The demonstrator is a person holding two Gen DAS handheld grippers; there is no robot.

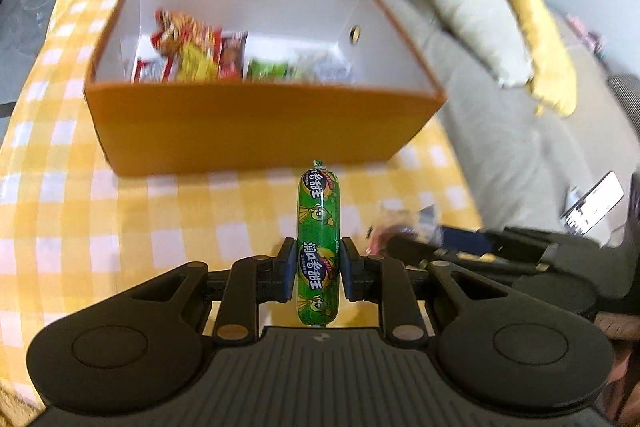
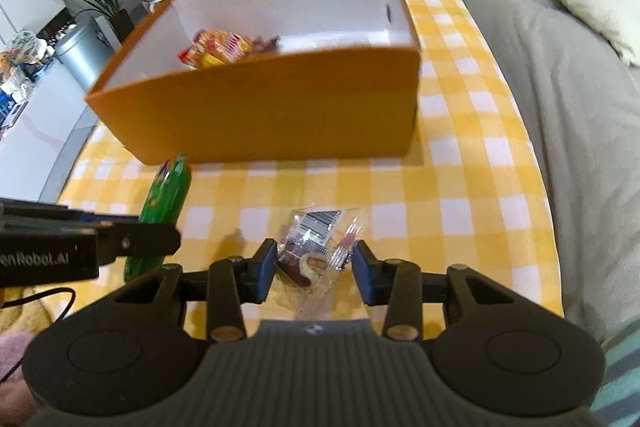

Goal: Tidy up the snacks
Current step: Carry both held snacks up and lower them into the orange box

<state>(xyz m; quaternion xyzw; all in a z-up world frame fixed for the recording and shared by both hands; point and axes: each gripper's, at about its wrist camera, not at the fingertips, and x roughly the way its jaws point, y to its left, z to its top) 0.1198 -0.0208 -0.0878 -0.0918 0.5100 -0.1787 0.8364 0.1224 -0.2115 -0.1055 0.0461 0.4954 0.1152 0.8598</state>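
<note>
Left claw (image 1: 319, 273) pinching upright green sausage (image 1: 319, 227); right claw (image 2: 315, 269) spread around clear snack packet (image 2: 316, 247).

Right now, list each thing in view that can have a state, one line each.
Left tool: shut on the green sausage, held above the cloth.
Green sausage: clamped mid-length, pointing toward the box.
Right tool: fingers either side of the clear snack packet; grip cannot be told.
Clear snack packet: crumpled, between the fingers.
Orange box: open-topped, several snacks inside.
</note>
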